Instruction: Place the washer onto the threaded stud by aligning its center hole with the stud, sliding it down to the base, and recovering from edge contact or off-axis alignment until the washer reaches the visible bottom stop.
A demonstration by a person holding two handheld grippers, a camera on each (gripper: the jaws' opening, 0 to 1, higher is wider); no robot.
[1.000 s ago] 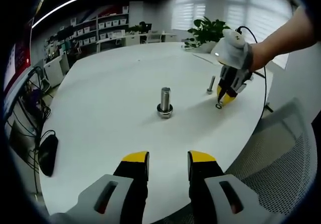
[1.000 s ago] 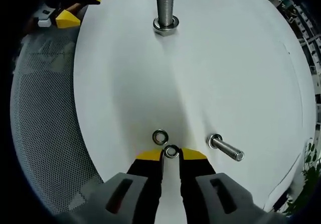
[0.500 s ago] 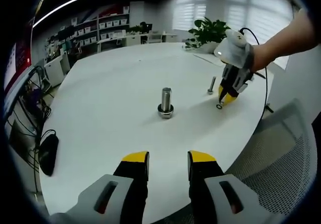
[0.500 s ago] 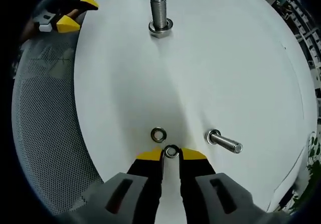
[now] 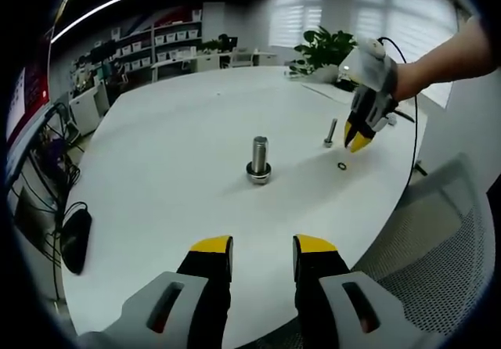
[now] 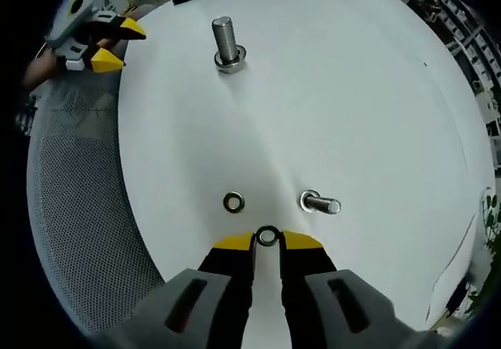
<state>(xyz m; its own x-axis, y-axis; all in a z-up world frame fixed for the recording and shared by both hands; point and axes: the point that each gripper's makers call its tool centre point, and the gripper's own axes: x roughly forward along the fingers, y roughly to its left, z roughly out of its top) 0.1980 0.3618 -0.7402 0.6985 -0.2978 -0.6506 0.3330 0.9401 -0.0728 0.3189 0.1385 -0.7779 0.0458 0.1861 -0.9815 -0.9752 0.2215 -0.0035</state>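
Right gripper fingers pinch a small silvery ring-shaped washer; left gripper fingers gape.

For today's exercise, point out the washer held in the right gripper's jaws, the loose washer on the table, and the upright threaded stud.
Small steel washer held at the jaw tips (image 6: pixel 268 236), right gripper view, its ring.
Loose steel washer (image 6: pixel 233 203), right gripper view, its rim.
Upright steel threaded stud (image 5: pixel 259 153), left gripper view, mid-shaft.

The left gripper view looks low across the table toward the upright stud, while the right gripper view faces down on that stud from the far side.
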